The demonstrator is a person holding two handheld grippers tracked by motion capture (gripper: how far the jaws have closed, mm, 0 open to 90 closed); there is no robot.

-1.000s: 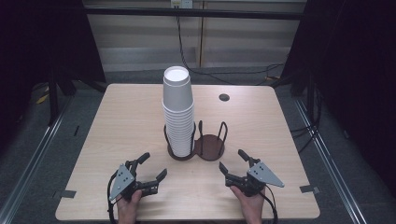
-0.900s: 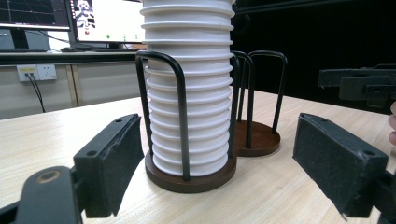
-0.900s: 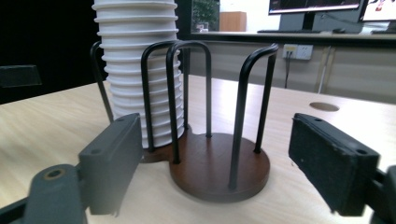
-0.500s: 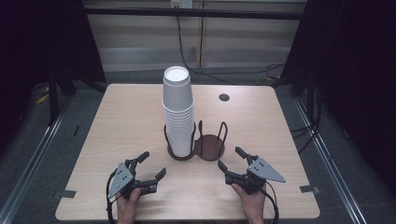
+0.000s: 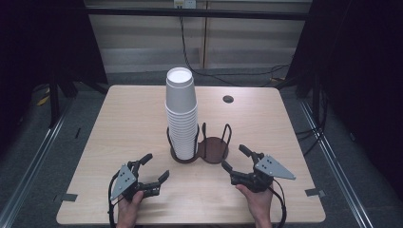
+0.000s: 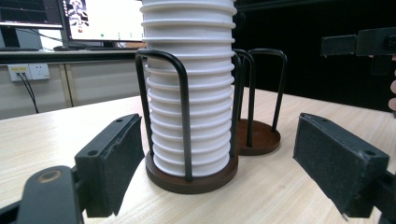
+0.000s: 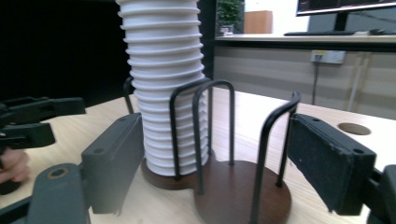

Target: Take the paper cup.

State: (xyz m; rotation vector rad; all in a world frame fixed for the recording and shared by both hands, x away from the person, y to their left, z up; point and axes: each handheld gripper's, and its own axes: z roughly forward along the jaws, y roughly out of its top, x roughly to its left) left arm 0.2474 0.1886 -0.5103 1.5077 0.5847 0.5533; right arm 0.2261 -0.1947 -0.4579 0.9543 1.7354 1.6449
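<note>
Since the earlier frame your right gripper [image 5: 233,156] has been creeping up toward the cup holder [image 5: 213,148], its jaws just opening a little further with nothing between them; your left gripper [image 5: 157,165] is keeping its place.

From the high view, the stack of paper cups [image 5: 181,114] is standing upright in the holder's left ring, mid-table [image 5: 119,123], while both grippers are waiting near the front edge, well apart from it.

Along the left gripper view, the pads [image 6: 116,163] are standing wide, empty, touching nothing, and framing the stack [image 6: 189,93] and its wire hoops.

Along the right gripper view, the jaws are likewise standing apart and empty, facing the vacant ring [image 7: 238,191] just beside the stack [image 7: 163,70].

These cups are probably going to handle light and thin-walled, crushing easily and clinging to one another. Taking the top cup by its wall just under the rolled rim looks safest, squeezing gently, while the other gripper is steadying the stack below.
</note>
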